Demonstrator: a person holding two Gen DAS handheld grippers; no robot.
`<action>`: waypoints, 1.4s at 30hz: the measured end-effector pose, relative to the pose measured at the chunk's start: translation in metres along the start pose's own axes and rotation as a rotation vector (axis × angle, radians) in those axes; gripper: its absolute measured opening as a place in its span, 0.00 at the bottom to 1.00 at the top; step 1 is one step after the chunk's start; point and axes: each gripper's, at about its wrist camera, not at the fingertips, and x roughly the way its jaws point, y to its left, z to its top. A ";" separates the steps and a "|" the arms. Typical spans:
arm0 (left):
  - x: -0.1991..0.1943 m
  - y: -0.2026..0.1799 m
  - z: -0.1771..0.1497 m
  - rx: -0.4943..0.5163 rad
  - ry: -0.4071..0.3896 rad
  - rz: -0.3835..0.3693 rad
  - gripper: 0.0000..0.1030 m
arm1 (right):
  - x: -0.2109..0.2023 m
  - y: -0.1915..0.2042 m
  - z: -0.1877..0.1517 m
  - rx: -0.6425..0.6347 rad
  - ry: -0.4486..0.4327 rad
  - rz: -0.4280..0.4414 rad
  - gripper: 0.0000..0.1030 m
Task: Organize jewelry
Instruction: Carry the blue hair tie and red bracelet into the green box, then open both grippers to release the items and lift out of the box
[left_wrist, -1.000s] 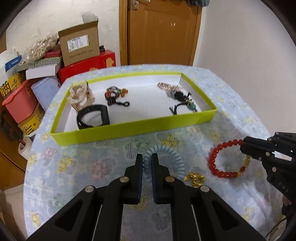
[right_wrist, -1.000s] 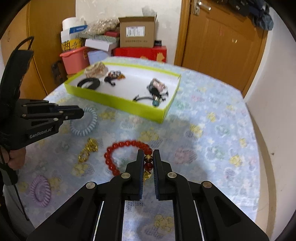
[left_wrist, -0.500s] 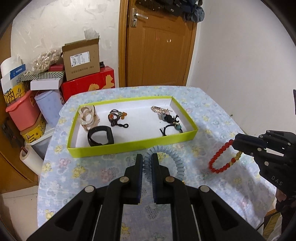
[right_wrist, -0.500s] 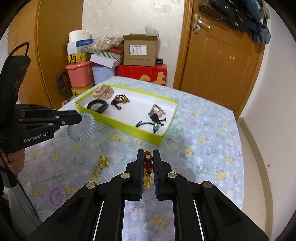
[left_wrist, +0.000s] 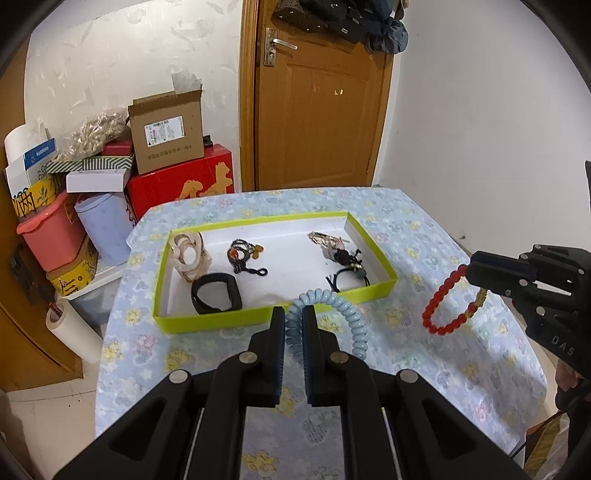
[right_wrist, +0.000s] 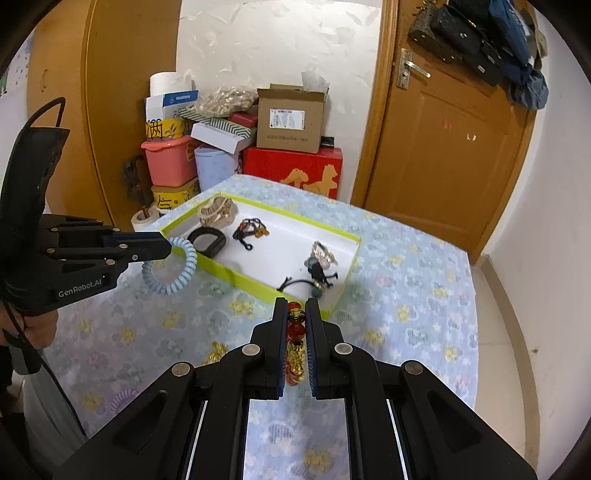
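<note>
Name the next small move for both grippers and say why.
Probably carry both forward over the green tray and release. The left gripper is shut on the blue coil band, the right gripper on the red bead bracelet; both hang clear of the table.

Most of the red bead bracelet (right_wrist: 295, 330) hides between the right gripper's black fingers (right_wrist: 280, 339). The purple coil hair tie (right_wrist: 122, 397) is half covered, and the gold trinket (right_wrist: 216, 350) peeks out, shape unclear.
</note>
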 end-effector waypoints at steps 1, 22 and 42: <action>0.000 0.001 0.002 0.000 -0.001 0.001 0.09 | 0.001 0.000 0.004 0.000 -0.004 0.003 0.08; 0.048 0.032 0.048 -0.004 0.010 0.024 0.09 | 0.061 -0.005 0.056 -0.011 -0.003 0.042 0.08; 0.120 0.037 0.023 -0.018 0.129 -0.005 0.09 | 0.142 -0.030 0.020 0.078 0.149 0.068 0.09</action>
